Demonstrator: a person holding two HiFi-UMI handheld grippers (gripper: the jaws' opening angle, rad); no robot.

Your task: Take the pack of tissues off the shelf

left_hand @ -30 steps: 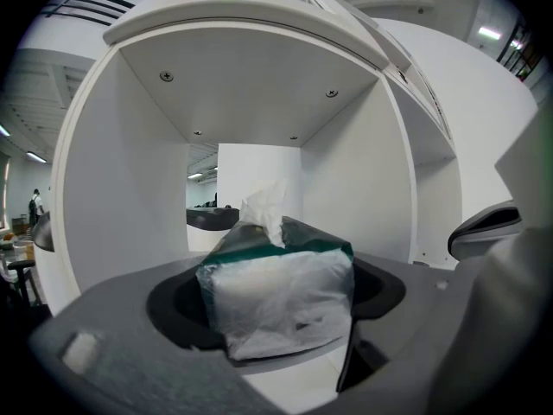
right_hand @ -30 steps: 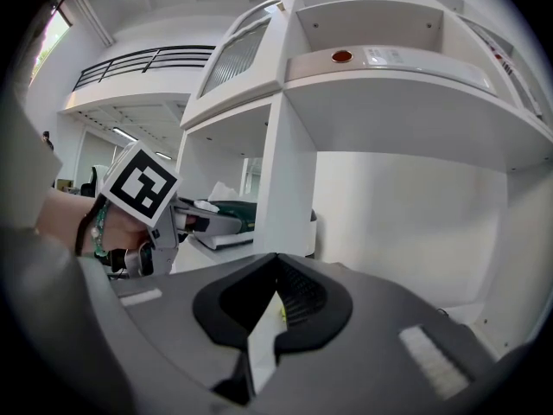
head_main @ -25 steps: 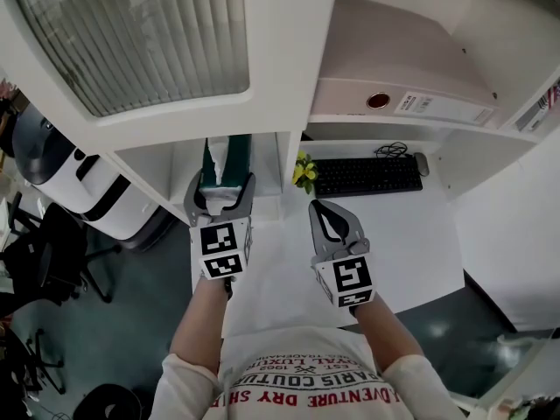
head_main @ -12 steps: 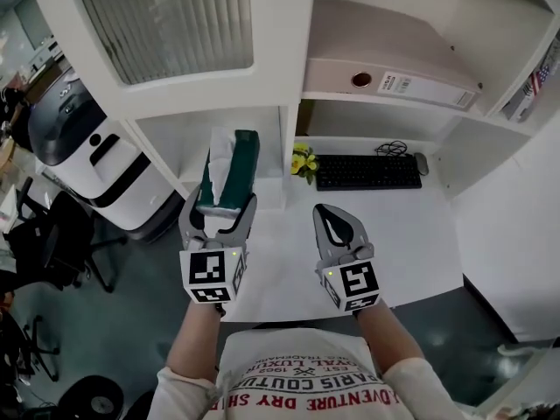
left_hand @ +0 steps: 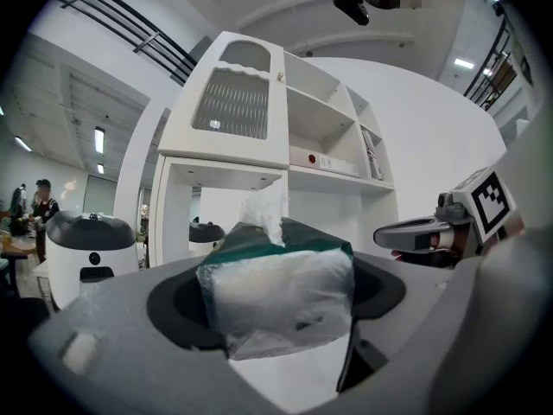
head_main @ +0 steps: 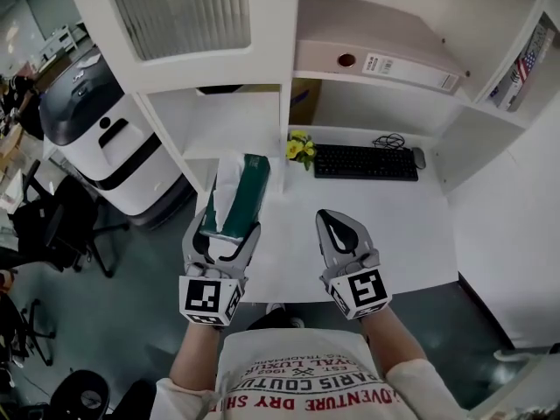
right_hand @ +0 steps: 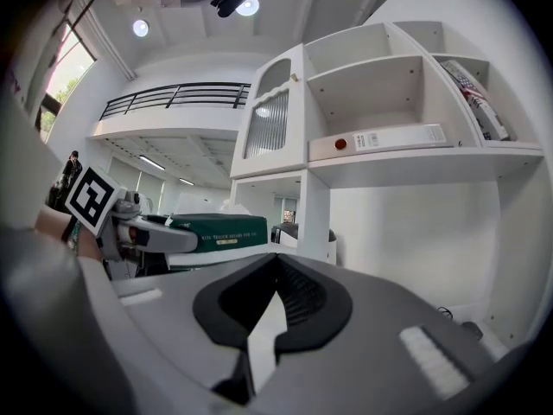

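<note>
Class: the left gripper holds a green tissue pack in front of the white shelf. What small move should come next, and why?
Probably lower the pack onto the white desk. The left gripper clamps the green plastic-wrapped tissue pack in its fingers, clear of the white shelf's open compartment and near the desk's left edge; the right gripper is shut and empty.

Two tools: left tool (head_main: 221, 237), right tool (head_main: 332, 223). Two marker cubes (head_main: 208, 298), one on each. One green pack of tissues (head_main: 238, 198). One black keyboard (head_main: 366, 162), one mouse (head_main: 419, 157). One binder (head_main: 385, 58), lying flat. One small bunch of yellow flowers (head_main: 300, 148). One white bench (head_main: 404, 227). One white shelf unit (head_main: 266, 64), with one ribbed glass door (head_main: 179, 11). One white-and-black machine (head_main: 96, 121) beside the shelf unit.
</note>
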